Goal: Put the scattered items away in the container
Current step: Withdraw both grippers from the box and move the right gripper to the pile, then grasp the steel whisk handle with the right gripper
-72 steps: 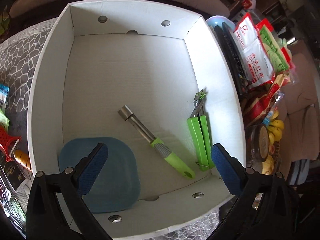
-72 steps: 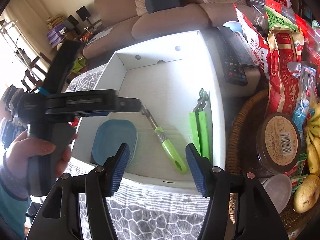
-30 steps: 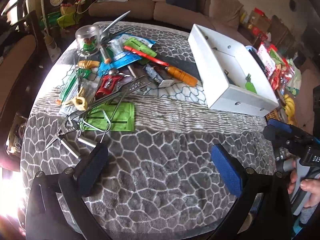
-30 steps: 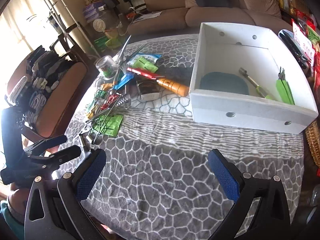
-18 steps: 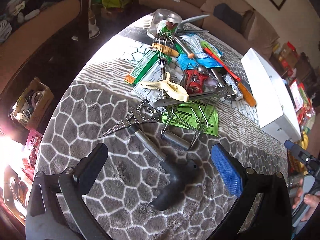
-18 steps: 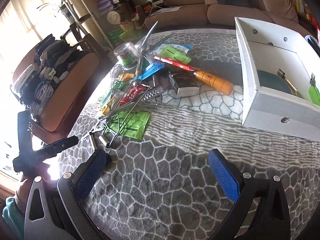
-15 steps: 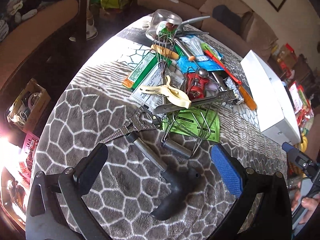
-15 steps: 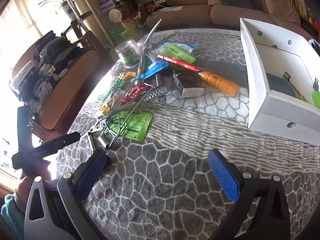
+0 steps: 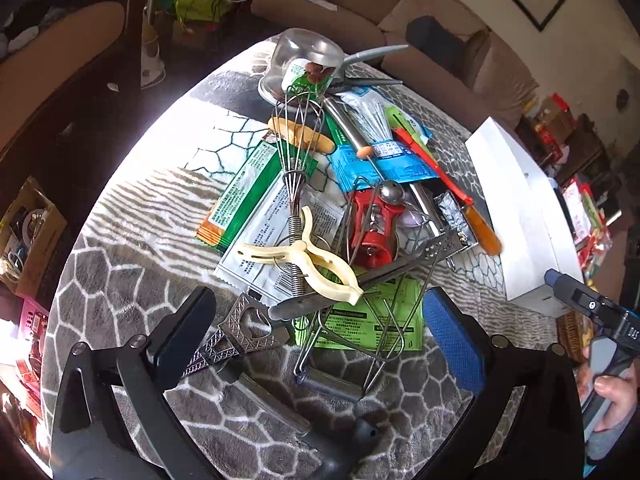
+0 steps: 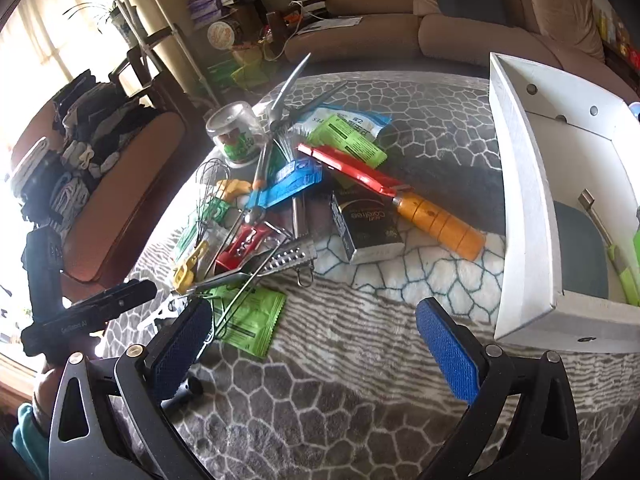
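My left gripper [image 9: 320,334] is open and empty, low over the near end of a heap of kitchen tools. Between its fingers lie an Eiffel-tower bottle opener [image 9: 236,336], a wire masher [image 9: 352,356] and a cream clip [image 9: 308,258]. A red corkscrew [image 9: 372,224], a whisk [image 9: 298,148] and a green packet [image 9: 372,322] lie just beyond. My right gripper [image 10: 316,340] is open and empty above the rug-patterned table. The white box [image 10: 520,216] stands at right and holds a blue plate [image 10: 580,252] and green-handled tools [image 10: 624,268].
An orange-handled red tool [image 10: 400,200], a grater [image 10: 288,258], a black coffee box [image 10: 366,224], a blue packet [image 10: 288,186] and a clear jar [image 10: 236,132] lie in the heap. A chair with clothes [image 10: 88,152] stands left. A sofa [image 10: 440,32] is behind the table.
Both grippers left the box and swung toward the heap. The left gripper has come down closer to the bottle opener and masher. The right gripper shifted slightly left.
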A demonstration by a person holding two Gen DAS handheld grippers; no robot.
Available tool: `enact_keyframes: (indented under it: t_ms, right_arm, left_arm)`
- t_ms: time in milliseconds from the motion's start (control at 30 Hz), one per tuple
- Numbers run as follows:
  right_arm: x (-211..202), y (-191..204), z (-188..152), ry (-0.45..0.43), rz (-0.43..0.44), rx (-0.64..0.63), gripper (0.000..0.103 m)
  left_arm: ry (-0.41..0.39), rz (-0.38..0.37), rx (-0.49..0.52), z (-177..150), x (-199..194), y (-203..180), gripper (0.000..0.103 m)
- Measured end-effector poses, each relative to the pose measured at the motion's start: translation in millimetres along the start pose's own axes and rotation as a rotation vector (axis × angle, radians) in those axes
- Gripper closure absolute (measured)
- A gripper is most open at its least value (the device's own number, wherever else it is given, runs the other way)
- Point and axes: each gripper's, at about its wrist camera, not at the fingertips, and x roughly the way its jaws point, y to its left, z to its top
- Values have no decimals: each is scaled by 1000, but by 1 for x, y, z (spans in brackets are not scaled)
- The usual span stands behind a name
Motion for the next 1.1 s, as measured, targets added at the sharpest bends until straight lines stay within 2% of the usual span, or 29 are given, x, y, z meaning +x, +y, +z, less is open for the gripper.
enact_keyframes:
  t_ms: [167,367,467,533,633,867,900,1000,1100]
  right_arm:
    - [22,6,8,19,79,66,0]
    - [45,49,30,32,159,10,0]
    - [62,78,50,54,184,-44,0]
    - [74,95,63,51,175,-83,0]
    - [108,121,77,103,149,-136,1]
    - [189,152,91,176,30,-200,20]
    - [197,152,91,180,8,-200,27]
    - [218,150,93,214,-23,-175,62]
    - [227,148,94,227,-31,-161,66]
  left_arm:
    - [17,-6,-114,4,2,28,0]
    - [11,29,-242,4,1,59,0]
    - [19,27,-251,4,4,62,0]
    - [37,34,-242,2,8,60,0]
    - [59,30,-220,0,13,55,0]
    - [68,19,-211,0,13,51,0]
    - [70,20,-216,0,14,53,0]
    - [75,12,-235,2,16,57,0]
    - [79,4,-233,3,17,57,0]
